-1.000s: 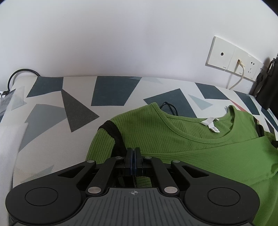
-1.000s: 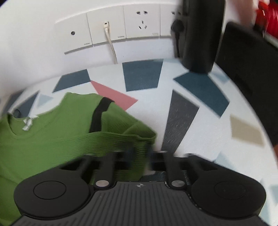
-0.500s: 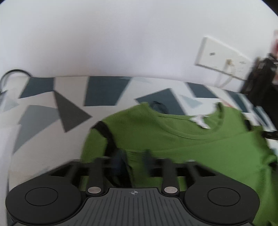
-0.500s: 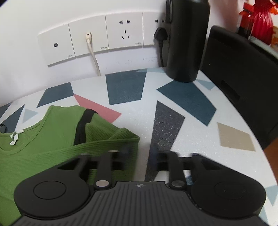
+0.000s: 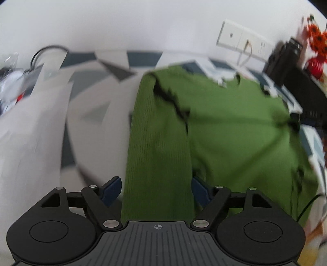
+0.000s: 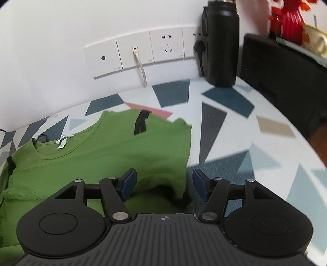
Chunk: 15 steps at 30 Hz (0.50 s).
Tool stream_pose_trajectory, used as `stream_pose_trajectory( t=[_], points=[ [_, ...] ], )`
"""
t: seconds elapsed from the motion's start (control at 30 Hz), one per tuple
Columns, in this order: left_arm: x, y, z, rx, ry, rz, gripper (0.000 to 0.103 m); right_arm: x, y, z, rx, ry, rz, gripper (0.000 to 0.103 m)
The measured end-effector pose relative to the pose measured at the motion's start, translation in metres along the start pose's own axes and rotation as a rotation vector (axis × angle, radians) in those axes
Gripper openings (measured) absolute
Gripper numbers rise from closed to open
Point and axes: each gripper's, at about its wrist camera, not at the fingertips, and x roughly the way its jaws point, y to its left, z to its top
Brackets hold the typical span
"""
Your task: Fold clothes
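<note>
A green ribbed top (image 5: 231,126) (image 6: 106,155) with black shoulder stripes lies flat on the patterned table, neckline and white label toward the wall. Its left sleeve (image 5: 157,155) is folded inward and runs down between the jaws of my left gripper (image 5: 156,189), which are opening; the blue pads stand clear of the cloth. My right gripper (image 6: 162,181) hovers over the top's folded right edge, its jaws also opening, the cloth below them and not pinched. The left wrist view is motion-blurred.
A black bottle (image 6: 221,43) and a black box (image 6: 286,67) stand at the back right by the wall sockets (image 6: 143,53). Red decorations (image 6: 290,18) sit behind. A cable loop (image 5: 49,51) and clutter lie far left. Patterned tablecloth (image 6: 235,126) stretches right of the top.
Both grippers went from shut on the top's folded edges to open, letting the cloth go. Both drew back toward me, the left one farther, so more of the top shows.
</note>
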Motion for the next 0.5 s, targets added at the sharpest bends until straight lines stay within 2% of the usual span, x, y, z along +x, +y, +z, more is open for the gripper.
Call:
stream_pose_trajectory(
  t=[0.17,0.33,0.37,0.43,0.47,0.5],
  points=[
    [-0.011,0.008,-0.031,-0.052,0.044,-0.005,0.079,-0.007,0.007,-0.008,-0.030,0.013,-0.025,0.062],
    [-0.019,0.007,-0.045,-0.040,0.037,0.006,0.079,-0.010,0.003,-0.015,-0.009,0.025,-0.066,0.063],
    [-0.019,0.006,-0.047,-0.041,0.029,0.010,0.076,-0.010,0.002,-0.017,0.000,0.026,-0.071,0.063],
    [-0.021,0.011,-0.046,-0.071,0.015,0.013,0.054,-0.011,0.000,-0.020,0.015,0.029,-0.079,0.065],
    [-0.021,0.014,-0.046,-0.087,0.008,0.014,0.025,-0.011,0.000,-0.022,0.019,0.030,-0.083,0.066],
    [-0.022,0.017,-0.045,-0.104,0.002,0.016,0.006,-0.012,0.000,-0.024,0.021,0.031,-0.089,0.068]
  ],
)
